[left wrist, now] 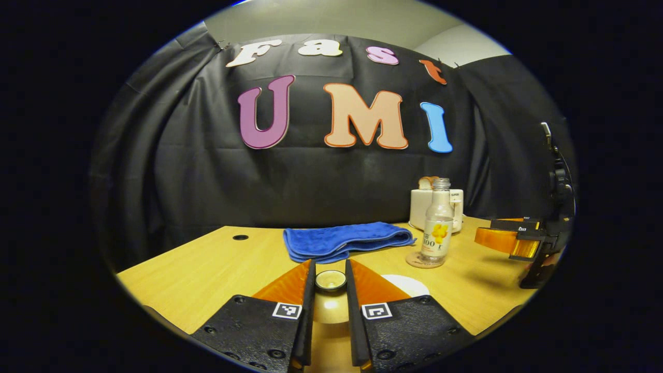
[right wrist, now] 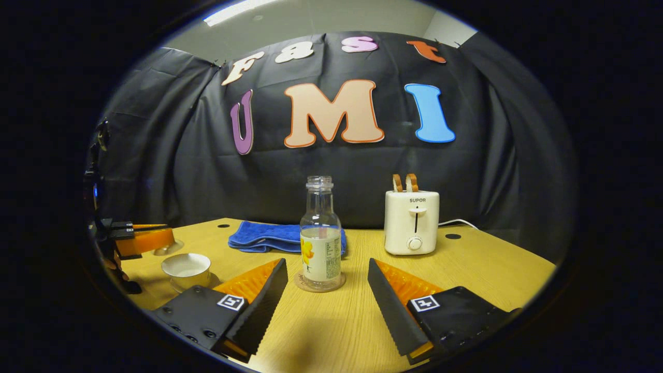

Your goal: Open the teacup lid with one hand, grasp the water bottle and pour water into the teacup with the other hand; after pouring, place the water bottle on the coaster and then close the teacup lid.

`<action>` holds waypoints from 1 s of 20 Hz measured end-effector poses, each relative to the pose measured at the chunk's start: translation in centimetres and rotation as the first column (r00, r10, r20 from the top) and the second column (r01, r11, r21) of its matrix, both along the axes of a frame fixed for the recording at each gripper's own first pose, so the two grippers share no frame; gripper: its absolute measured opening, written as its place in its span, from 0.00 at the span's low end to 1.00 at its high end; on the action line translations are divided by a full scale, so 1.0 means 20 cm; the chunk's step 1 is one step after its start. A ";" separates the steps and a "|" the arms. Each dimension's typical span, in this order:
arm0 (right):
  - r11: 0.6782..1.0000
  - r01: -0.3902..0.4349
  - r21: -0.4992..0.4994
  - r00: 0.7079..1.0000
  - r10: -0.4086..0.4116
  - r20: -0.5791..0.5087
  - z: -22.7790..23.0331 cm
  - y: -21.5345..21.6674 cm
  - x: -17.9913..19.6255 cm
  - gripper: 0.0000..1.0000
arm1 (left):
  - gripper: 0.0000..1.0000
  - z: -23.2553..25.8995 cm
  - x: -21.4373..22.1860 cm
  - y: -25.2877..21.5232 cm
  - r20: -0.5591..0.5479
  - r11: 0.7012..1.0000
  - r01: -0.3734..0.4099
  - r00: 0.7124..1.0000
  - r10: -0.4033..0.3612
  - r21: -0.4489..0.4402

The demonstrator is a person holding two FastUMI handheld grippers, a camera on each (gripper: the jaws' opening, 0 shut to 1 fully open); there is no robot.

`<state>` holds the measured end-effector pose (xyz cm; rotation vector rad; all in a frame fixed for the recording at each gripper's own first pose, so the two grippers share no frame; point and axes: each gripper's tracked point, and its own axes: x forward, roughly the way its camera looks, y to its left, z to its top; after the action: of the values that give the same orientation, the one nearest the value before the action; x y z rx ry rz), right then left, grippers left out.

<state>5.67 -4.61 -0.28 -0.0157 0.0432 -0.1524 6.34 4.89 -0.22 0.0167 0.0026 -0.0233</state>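
The left gripper (left wrist: 330,290) is nearly closed on the knob of the teacup lid (left wrist: 330,280), both fingers against it; the lid's body runs out of view below the fingers. In the right gripper view the same gripper (right wrist: 150,239) holds the lid lifted, above and behind the open teacup (right wrist: 186,268), which stands on its saucer left of the water bottle (right wrist: 320,243). The right gripper (right wrist: 327,287) is wide open and empty, its fingers on either side of the bottle but not touching it. The bottle stands upright and uncapped on the coaster (right wrist: 319,285), with a blue towel (right wrist: 264,237) behind it to the left and a toaster (right wrist: 412,221) behind it to the right. Judged from this layout, lid removal is done and the bottle rests on the coaster; closing the lid remains. Whether water has been poured cannot be told: the cup's contents are hard to make out.
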 end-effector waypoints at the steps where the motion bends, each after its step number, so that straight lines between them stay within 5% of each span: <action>1: 1.000 -0.004 -0.002 1.000 0.004 0.007 0.00 0.00 -0.02 0.99 | 0.27 0.00 0.01 -0.03 0.000 1.000 0.017 1.000 -0.017 0.001; 12: 1.000 -0.008 -0.004 1.000 0.008 0.014 0.02 -0.02 -0.11 0.99 | 0.27 -0.03 0.00 -0.26 -0.034 0.982 0.187 0.982 -0.186 0.010; 20: 1.000 0.004 -0.003 1.000 -0.003 0.016 0.02 -0.03 -0.13 0.99 | 0.27 -0.10 0.03 -0.28 -0.141 0.979 0.201 0.970 -0.196 0.022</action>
<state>3.02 -5.25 0.17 -0.0175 0.0271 -0.1561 7.01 -0.62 -2.28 0.0518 0.1398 -0.2253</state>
